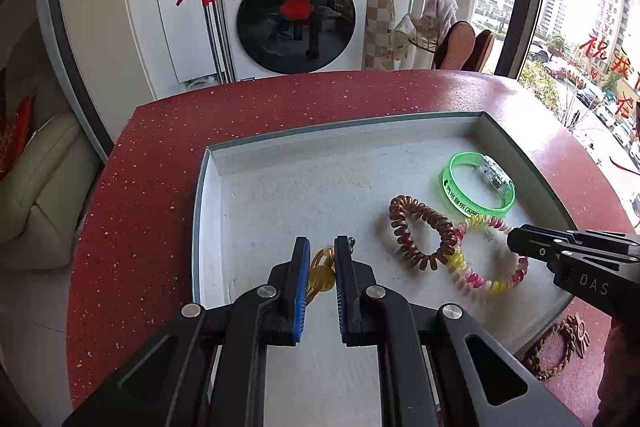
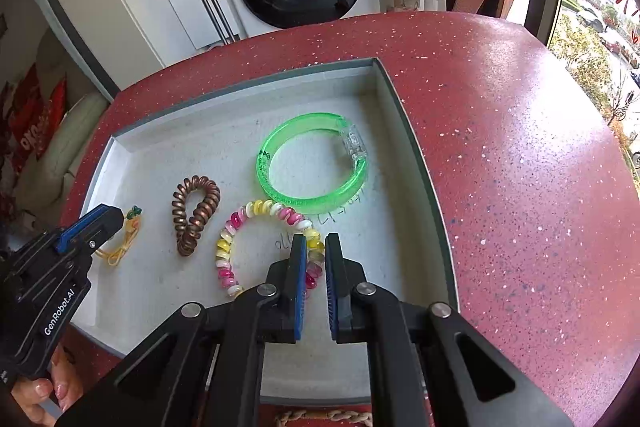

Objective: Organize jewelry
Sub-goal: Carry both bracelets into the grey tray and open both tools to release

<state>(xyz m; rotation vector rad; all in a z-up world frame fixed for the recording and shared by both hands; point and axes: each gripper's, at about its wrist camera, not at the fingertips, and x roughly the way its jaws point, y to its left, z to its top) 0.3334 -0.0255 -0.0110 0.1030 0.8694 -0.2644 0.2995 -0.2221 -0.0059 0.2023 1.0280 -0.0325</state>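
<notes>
A grey tray [image 1: 344,125] [image 2: 412,131] on the red table holds a green bangle [image 1: 478,187] [image 2: 316,163], a brown coil band [image 1: 424,231] [image 2: 196,215], a pink-and-yellow coil band [image 1: 488,259] [image 2: 264,247] and a yellow cord ornament [image 1: 322,273] [image 2: 122,243]. My left gripper [image 1: 322,247] [image 2: 116,215] stands narrowly open with the yellow ornament between its fingers. My right gripper [image 2: 316,245] [image 1: 514,239] stands narrowly open astride the pink-and-yellow coil band's near right side.
A brown bead bracelet [image 1: 560,347] lies on the red table [image 1: 280,99] outside the tray's near right corner. A braided cord [image 2: 324,417] lies at the table's front edge. A washing machine [image 1: 292,7] and a mop stand beyond the table.
</notes>
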